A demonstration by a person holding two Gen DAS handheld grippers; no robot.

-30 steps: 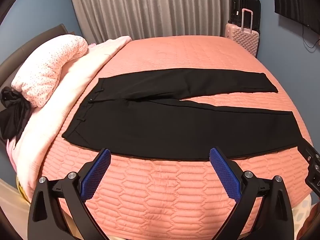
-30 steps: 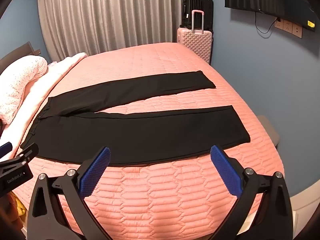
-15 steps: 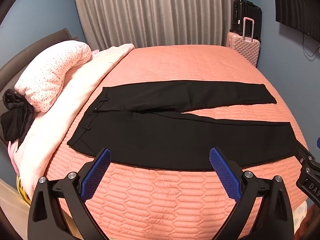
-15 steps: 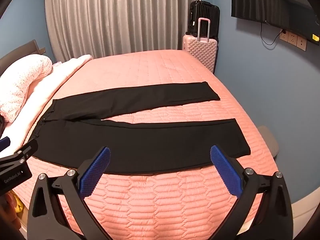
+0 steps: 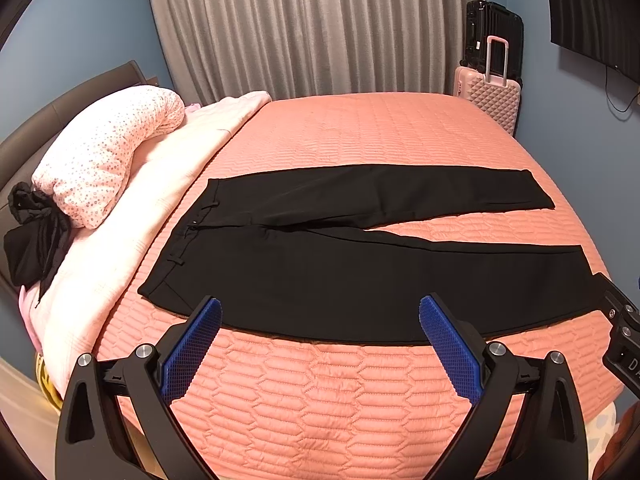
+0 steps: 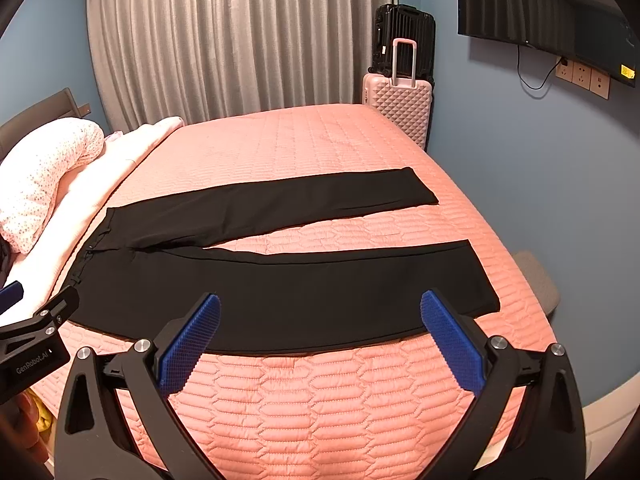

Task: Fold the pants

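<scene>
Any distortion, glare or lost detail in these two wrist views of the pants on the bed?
Left wrist view: strong fisheye bowing of the bed, dark vignette corners, no glare, black pants nearly featureless. Right wrist view: same curvature, sharp focus, soft even light, pants likewise show few folds.

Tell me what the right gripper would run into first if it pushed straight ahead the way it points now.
Most likely the near leg of the black pants, lying flat on the pink bedspread. The right gripper has open jaws, and nothing stands in between; depth is uncertain.
</scene>
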